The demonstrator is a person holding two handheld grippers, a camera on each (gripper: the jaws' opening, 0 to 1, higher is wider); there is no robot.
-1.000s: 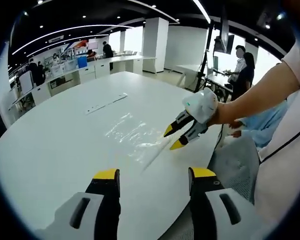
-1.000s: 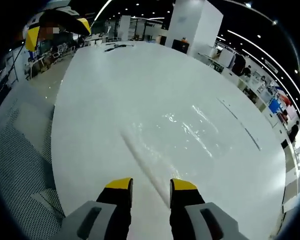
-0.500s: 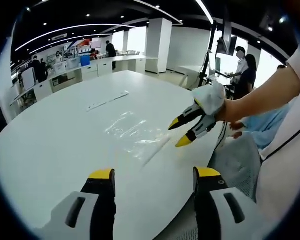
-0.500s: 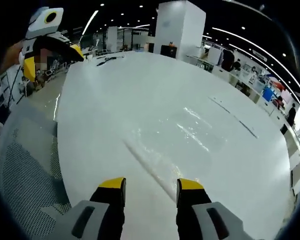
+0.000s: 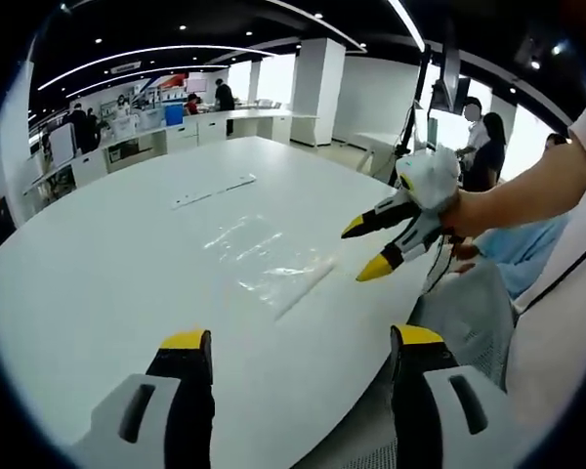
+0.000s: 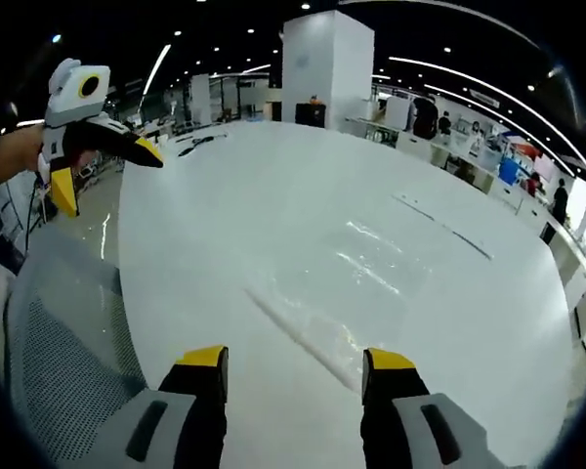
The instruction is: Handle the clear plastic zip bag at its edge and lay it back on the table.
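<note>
Clear plastic zip bag (image 5: pixel 264 262) lying flat on large white oval table (image 5: pixel 98 283), zip edge toward near rim; seen in right gripper view too (image 6: pixel 356 278). Left gripper (image 5: pixel 298 352) jaws spread wide, holding nothing, above table edge. Right gripper (image 6: pixel 293 363) jaws apart, empty, lifted off bag; also visible in left gripper view (image 5: pixel 371 246), near bag's zip edge, not touching.
</note>
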